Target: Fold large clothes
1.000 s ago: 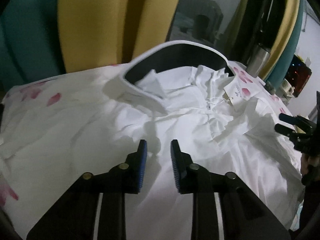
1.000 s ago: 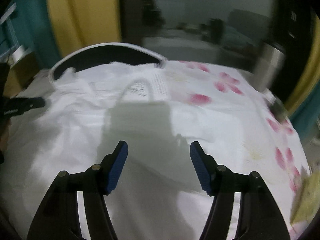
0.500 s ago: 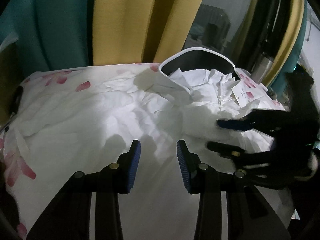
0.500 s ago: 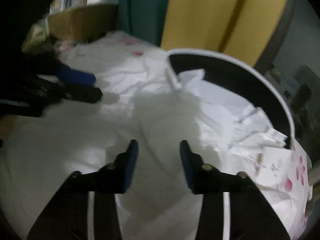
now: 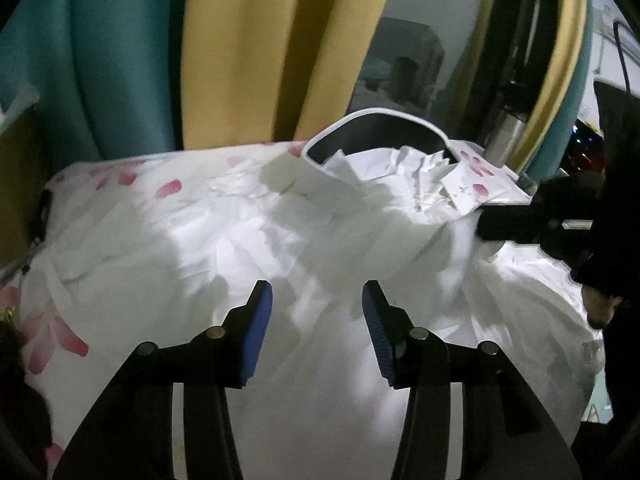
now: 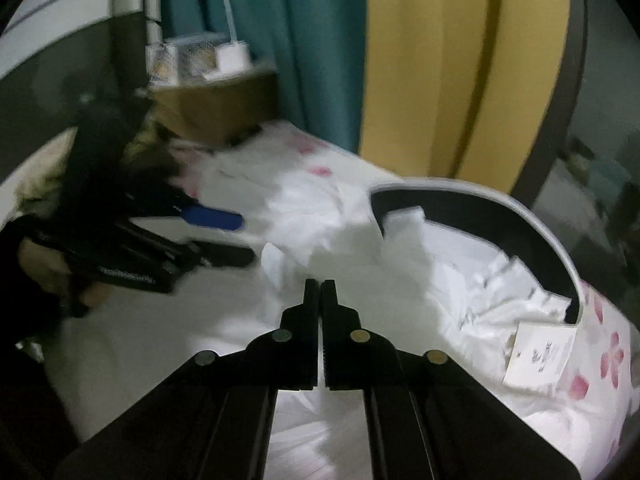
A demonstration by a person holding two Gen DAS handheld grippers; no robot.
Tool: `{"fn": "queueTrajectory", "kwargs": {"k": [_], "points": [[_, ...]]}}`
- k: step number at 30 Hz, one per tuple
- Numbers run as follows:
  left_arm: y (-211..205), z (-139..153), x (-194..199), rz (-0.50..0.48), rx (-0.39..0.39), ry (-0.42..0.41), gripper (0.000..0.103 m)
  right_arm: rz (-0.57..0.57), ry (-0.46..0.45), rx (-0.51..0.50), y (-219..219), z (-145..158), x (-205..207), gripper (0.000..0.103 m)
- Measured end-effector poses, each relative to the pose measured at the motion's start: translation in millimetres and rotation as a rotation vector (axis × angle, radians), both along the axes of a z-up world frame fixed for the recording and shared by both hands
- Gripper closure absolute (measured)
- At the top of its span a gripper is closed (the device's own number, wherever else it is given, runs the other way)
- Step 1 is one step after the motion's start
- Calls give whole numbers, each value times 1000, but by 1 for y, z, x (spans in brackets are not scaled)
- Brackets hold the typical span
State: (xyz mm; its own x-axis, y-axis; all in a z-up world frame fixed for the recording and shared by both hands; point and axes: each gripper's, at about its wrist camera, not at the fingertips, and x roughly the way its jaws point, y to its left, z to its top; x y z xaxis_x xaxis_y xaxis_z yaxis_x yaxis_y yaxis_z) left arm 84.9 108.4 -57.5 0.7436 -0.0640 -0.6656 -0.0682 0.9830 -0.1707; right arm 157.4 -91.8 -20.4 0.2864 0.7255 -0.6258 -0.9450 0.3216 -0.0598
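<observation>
Left view, nearest first: left claw [image 5: 316, 292] spread wide, blue pads [image 5: 256, 332] well apart, gripping nothing. Hovers over the white shirt [image 5: 280, 240], which lies rumpled directly beneath and ahead of the tips. Further ahead and slightly right, a paper tag [image 5: 460, 190] on the bunched collar area. To the right of the tips, right claw [image 5: 492, 224] at the cloth, folds drawn toward it. Around the shirt, left of the claw, a floral sheet [image 5: 120, 176]. Beyond the collar, a black white-edged panel [image 5: 380, 136]; behind that, yellow curtain [image 5: 240, 60] and teal curtain [image 5: 100, 60].

Right view, same order: right claw [image 6: 321, 284] pinched nearly closed, a thin slit between the fingers, shirt [image 6: 400, 280] fabric gathered at the tips, so apparently clamped on it. To the right of the tips, the tag [image 6: 540, 356] resting on shirt and sheet [image 6: 600, 360]. Ahead right, the black panel [image 6: 500, 224]. To the left, left claw [image 6: 236, 238], parted, low over the cloth. Far left beyond, a cardboard box [image 6: 216, 108] against the curtains.
</observation>
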Motion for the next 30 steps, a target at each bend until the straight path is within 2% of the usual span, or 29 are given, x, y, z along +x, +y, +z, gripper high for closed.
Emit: {"fn": "queueTrajectory", "kwargs": {"k": [3,6,10,12,14,16,17,21,24,27,29,30], "points": [[-2,7,-7,-12,8,-24,52,64,-17,0,5,12,-3,101],[1,10,-12,0,10,-36,51,79,-40,-39,30,6,8,101],[12,4,-12,39,-2,-20,50,10,-35,-72,66,-18,38,101],[15,-3,-6,48,-2,5,50,-69,-78,-117,84,-34,52,100],[16,-9,4,47,2,34,50,-134,-106,-142,97,-47,62,94],[14,-13,16,37,8,54,50,-168,-110,-130,95,-45,64,60],[11,-14,25,17,1,58,50,-201,-132,-116,89,-39,64,56],[2,-19,53,-30,-12,86,50,-312,-196,-97,46,-17,64,55],[-5,-26,75,-70,-16,108,50,-436,-196,-76,-14,-7,70,54],[-12,-36,91,-115,-8,135,50,-568,-179,-99,-70,-14,80,54],[-13,-44,100,-130,-12,157,51,-659,-136,-139,-111,-28,89,54],[-13,-49,102,-132,-13,165,54,-671,-124,-153,-124,-34,92,54]]}}
